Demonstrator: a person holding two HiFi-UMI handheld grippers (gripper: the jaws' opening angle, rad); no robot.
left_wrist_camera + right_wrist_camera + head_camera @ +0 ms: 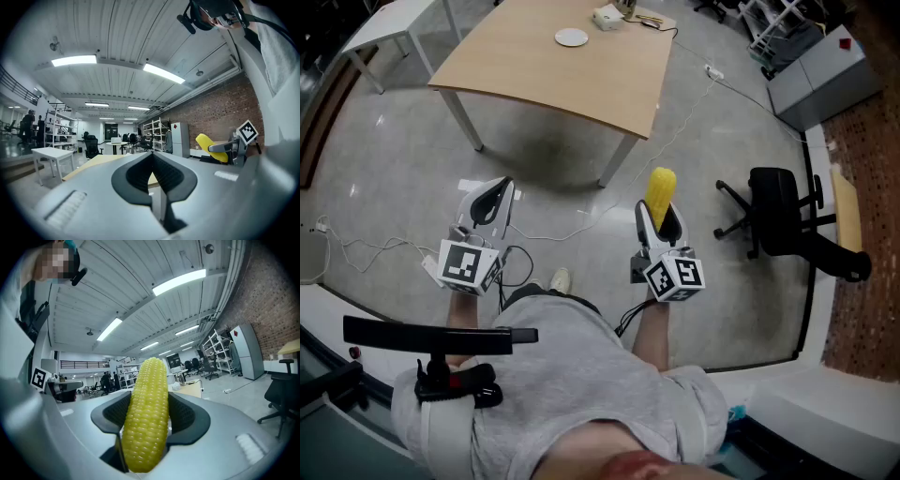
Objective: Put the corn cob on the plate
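Clamping corn cob [145, 427] | right tongs [661, 220] | plate [572, 37] distant, detail unclear

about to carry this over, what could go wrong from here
The corn cob sticks out past the right gripper's jaws, so it may tilt or slip during the walk. A cable crosses the floor between the person and the table: a trip hazard. The plate is small and sits at the table's far side, so the round cob could roll off.
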